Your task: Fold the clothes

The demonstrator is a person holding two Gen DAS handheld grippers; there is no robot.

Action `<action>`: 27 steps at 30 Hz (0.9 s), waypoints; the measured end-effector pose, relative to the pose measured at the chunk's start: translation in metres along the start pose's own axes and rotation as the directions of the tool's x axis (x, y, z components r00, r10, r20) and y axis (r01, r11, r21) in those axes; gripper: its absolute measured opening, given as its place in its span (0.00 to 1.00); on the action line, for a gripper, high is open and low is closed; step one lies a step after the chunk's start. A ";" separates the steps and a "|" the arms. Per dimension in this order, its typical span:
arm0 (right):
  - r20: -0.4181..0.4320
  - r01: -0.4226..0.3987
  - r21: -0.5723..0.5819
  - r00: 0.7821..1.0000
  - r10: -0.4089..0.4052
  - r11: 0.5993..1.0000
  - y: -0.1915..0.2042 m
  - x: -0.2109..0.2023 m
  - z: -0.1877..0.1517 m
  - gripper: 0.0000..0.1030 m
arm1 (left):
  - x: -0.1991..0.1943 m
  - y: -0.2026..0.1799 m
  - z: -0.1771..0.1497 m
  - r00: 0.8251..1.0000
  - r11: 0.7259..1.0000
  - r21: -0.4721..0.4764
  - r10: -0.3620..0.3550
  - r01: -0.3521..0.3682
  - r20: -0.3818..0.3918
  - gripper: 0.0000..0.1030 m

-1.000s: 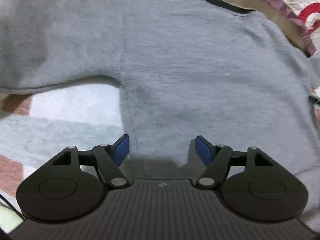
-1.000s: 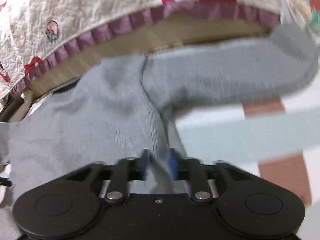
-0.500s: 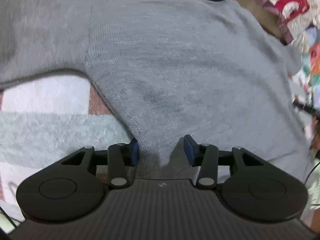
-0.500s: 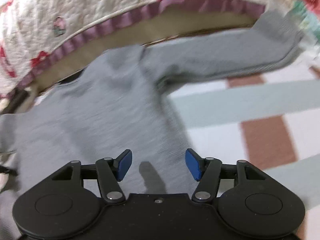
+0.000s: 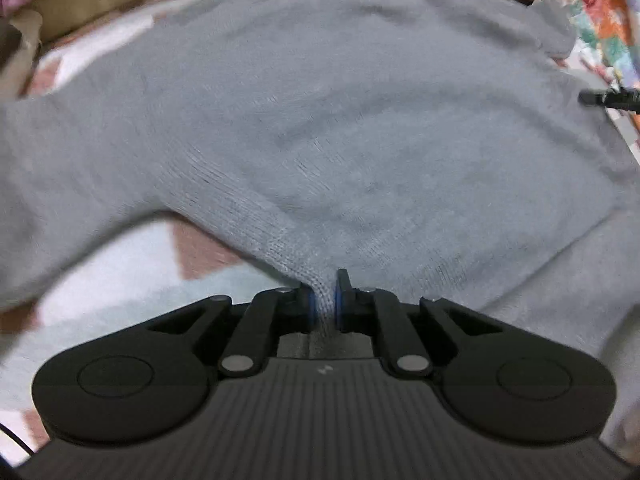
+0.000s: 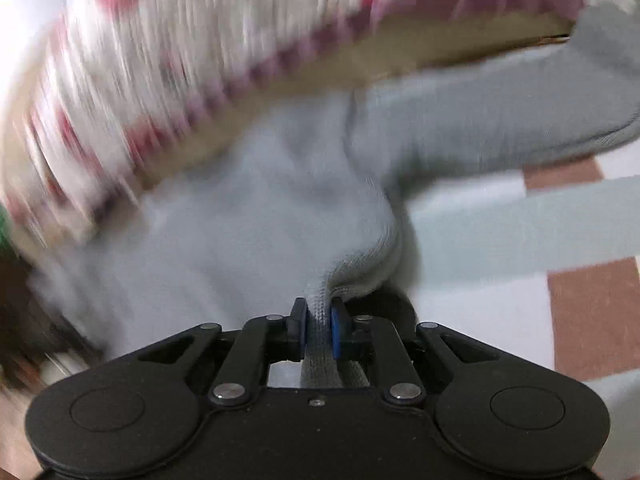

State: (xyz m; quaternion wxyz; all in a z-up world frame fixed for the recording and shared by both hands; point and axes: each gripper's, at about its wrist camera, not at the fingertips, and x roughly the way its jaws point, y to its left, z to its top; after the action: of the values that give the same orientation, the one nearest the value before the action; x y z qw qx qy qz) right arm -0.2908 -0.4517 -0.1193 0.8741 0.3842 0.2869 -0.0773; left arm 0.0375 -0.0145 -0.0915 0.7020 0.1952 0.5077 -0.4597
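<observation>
Between the blue pads of the left tool (image 5: 323, 304), at about 6 o'clock in the left wrist view, a pinch of the grey knit sweater (image 5: 340, 128) is clamped; the jaws have just closed on its lower edge, and the knit rises from the pads in a small peak. The rest of the sweater spreads from there toward 12 o'clock, with one sleeve (image 5: 60, 184) running off to 9 o'clock and the dark neckline at the top edge. It lies on a checked mat (image 5: 132, 280) of pale, mint and brown squares, seen at 8 o'clock under the sleeve. At 3 o'clock a dark cable end (image 5: 604, 98) pokes in over the sweater's far side.

The right tool (image 6: 319, 328) has likewise just closed, and its pads grip a bunched fold of the same sweater's edge at 6 o'clock in the right wrist view. The other sleeve (image 6: 520, 120) stretches away toward 2 o'clock. A quilted cover (image 6: 180, 60) with red patches and a purple frill fills 10 to 12 o'clock, heavily blurred. The mat shows at 3 to 4 o'clock.
</observation>
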 end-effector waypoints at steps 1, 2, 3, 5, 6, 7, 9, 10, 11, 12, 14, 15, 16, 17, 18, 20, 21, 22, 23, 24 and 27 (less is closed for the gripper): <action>0.025 -0.026 0.040 0.999 0.025 0.999 -0.005 -0.013 0.000 0.14 | -0.015 0.014 -0.002 0.999 0.998 -0.046 -0.040 0.041 0.021 0.07; 0.051 -0.053 0.078 0.997 0.049 0.996 -0.010 -0.026 -0.001 0.11 | -0.026 0.026 -0.006 0.997 0.993 -0.086 -0.073 0.076 0.039 0.07; 0.077 -0.081 0.116 0.994 0.072 0.990 -0.015 -0.040 -0.001 0.04 | -0.033 0.036 -0.011 0.996 0.990 -0.114 -0.084 0.088 0.041 0.07; -0.027 0.001 0.128 1.000 0.003 0.992 -0.026 -0.039 -0.010 0.04 | -0.037 0.050 -0.022 0.996 0.983 -0.159 -0.092 0.093 0.016 0.07; -0.077 0.028 0.133 0.997 -0.018 0.991 -0.031 -0.035 -0.015 0.02 | -0.035 0.055 -0.027 0.994 0.978 -0.181 -0.105 0.104 0.006 0.07; -0.126 0.055 0.136 0.991 -0.038 0.989 -0.037 -0.031 -0.020 0.02 | -0.031 0.058 -0.031 0.994 0.974 -0.197 -0.113 0.109 -0.010 0.07; -0.152 0.102 0.127 0.985 -0.082 0.987 -0.041 -0.024 -0.024 0.03 | -0.018 0.057 -0.034 0.993 0.976 -0.196 -0.104 0.091 -0.060 0.07; -0.140 0.090 0.145 0.988 -0.070 0.985 -0.043 -0.022 -0.024 0.03 | -0.013 0.056 -0.033 0.992 0.977 -0.196 -0.097 0.079 -0.084 0.07; -0.127 0.078 0.163 0.990 -0.058 0.984 -0.045 -0.019 -0.023 0.07 | -0.009 0.055 -0.031 0.991 0.978 -0.194 -0.092 0.072 -0.098 0.07; -0.109 0.078 0.182 0.992 -0.059 0.980 -0.047 -0.016 -0.022 0.14 | -0.006 0.054 -0.028 0.991 0.979 -0.191 -0.089 0.068 -0.104 0.07; -0.114 0.103 0.202 0.990 -0.081 0.974 -0.051 -0.006 -0.017 0.41 | -0.002 0.053 -0.026 0.989 0.980 -0.187 -0.085 0.062 -0.118 0.07; -0.117 0.097 0.207 0.990 -0.073 0.974 -0.051 -0.001 -0.015 0.52 | -0.001 0.050 -0.026 0.989 0.980 -0.190 -0.085 0.060 -0.124 0.07; -0.120 0.090 0.212 0.991 -0.066 0.973 -0.052 0.004 -0.013 0.52 | -0.001 0.050 -0.026 0.988 0.978 -0.200 -0.086 0.059 -0.130 0.07; -0.126 0.077 0.217 0.991 -0.051 0.973 -0.050 0.010 -0.013 0.52 | -0.001 0.052 -0.027 0.987 0.976 -0.212 -0.090 0.060 -0.134 0.07; -0.133 0.065 0.222 0.991 -0.036 0.973 -0.049 0.015 -0.014 0.52 | -0.002 0.054 -0.029 0.986 0.973 -0.222 -0.095 0.063 -0.137 0.08; -0.136 0.065 0.203 0.990 -0.038 0.977 -0.045 0.023 -0.018 0.52 | -0.004 0.058 -0.031 0.985 0.970 -0.234 -0.099 0.064 -0.141 0.08; -0.132 0.078 0.178 0.990 -0.055 0.981 -0.042 0.026 -0.021 0.50 | -0.004 0.060 -0.032 0.985 0.969 -0.239 -0.100 0.064 -0.142 0.09; -0.097 0.103 0.167 0.991 -0.088 0.981 -0.038 0.024 -0.025 0.49 | -0.004 0.061 -0.033 0.984 0.968 -0.242 -0.100 0.063 -0.145 0.09; -0.061 0.129 0.157 0.991 -0.121 0.979 -0.034 0.022 -0.030 0.50 | -0.003 0.063 -0.034 0.984 0.968 -0.245 -0.100 0.061 -0.149 0.09; -0.040 0.134 0.163 0.991 -0.129 0.978 -0.032 0.019 -0.036 0.51 | -0.002 0.063 -0.034 0.983 0.967 -0.249 -0.097 0.056 -0.155 0.12; -0.070 0.066 0.179 0.996 -0.054 0.982 -0.029 0.019 -0.051 0.52 | 0.002 0.064 -0.034 0.981 0.965 -0.255 -0.101 0.056 -0.168 0.13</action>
State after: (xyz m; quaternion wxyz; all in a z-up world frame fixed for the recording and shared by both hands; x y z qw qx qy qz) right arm -0.3078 -0.4339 -0.1756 0.8230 0.4557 0.3183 -0.1171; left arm 0.0732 0.0418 -0.1193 0.6536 0.1257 0.6299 -0.4003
